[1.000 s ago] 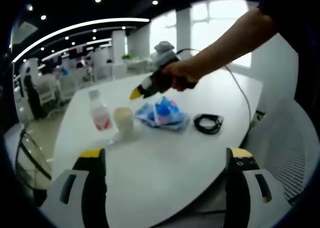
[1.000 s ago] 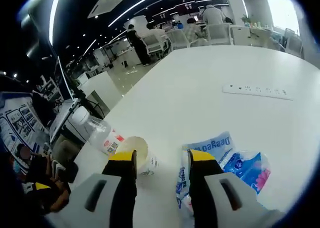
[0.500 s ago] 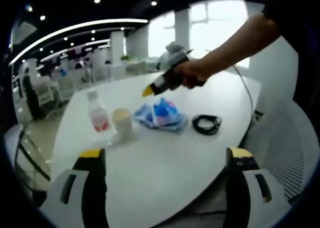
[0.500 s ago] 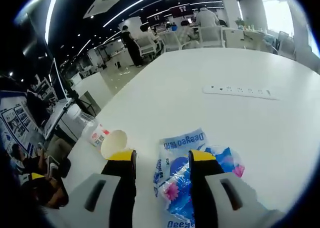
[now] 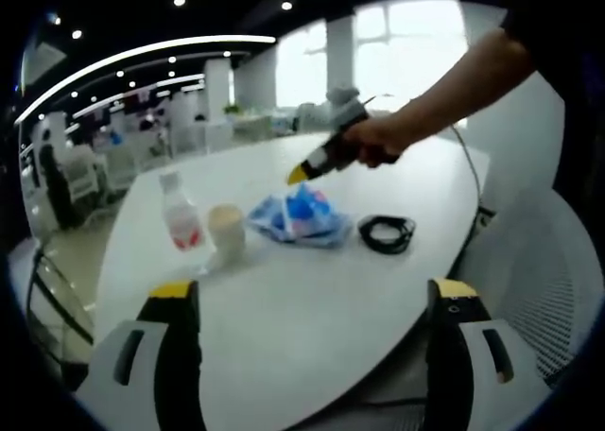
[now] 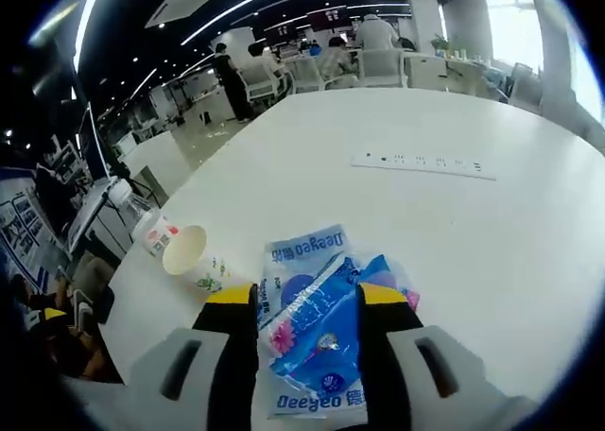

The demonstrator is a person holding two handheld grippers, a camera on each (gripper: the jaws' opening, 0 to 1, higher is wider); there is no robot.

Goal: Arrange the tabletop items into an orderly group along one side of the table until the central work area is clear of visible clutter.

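Observation:
On the white table (image 5: 284, 327) stand a clear bottle with a red label (image 5: 180, 225) and a paper cup (image 5: 227, 234). Blue tissue packs (image 5: 301, 216) and a black cable coil (image 5: 386, 232) lie to their right. My left gripper (image 5: 314, 294) is open, low over the near table edge, well short of the items. A hand holds my right gripper (image 5: 301, 174) just above the packs, apart from them. In the right gripper view my right gripper (image 6: 307, 297) is open with the tissue packs (image 6: 321, 332) below its jaws; the cup (image 6: 186, 251) and bottle (image 6: 151, 232) are to the left.
A white power strip (image 6: 423, 163) lies farther out on the table. A white mesh chair (image 5: 539, 261) stands at the table's edge on the right. Office chairs and people (image 6: 227, 67) are in the background beyond the table.
The right gripper has moved away from the cup and now hangs over the tissue packs. The left gripper has not moved.

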